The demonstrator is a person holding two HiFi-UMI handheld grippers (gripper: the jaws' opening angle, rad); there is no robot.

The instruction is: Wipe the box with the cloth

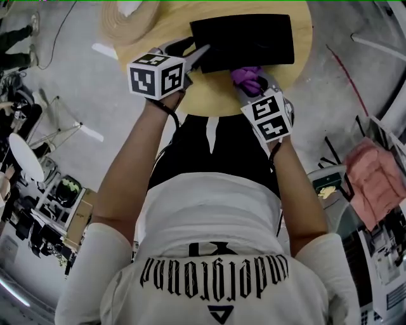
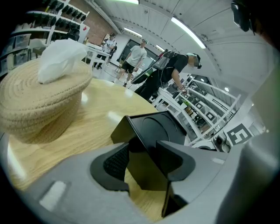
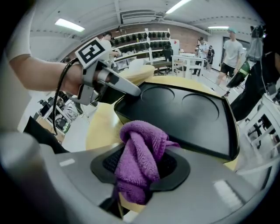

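Note:
A flat black box [image 1: 244, 38] with two round dents in its lid [image 3: 188, 113] lies on the round wooden table [image 1: 216, 95]. My left gripper [image 1: 202, 54] reaches the box's near left corner. In the left gripper view that corner [image 2: 153, 127] sits clamped between the two pads of this gripper [image 2: 144, 168]. My right gripper [image 1: 250, 86] hovers just in front of the box's near edge, shut on a bunched purple cloth [image 3: 140, 153]. The cloth [image 1: 248, 77] hangs over the table beside the box, and I cannot tell whether it touches the box.
A woven basket [image 2: 39, 100] with a white tissue on top stands at the table's far left [image 1: 124, 19]. The table's near edge lies right under both grippers. A pink cloth [image 1: 374, 181] is on a stand to the right. People stand in the background.

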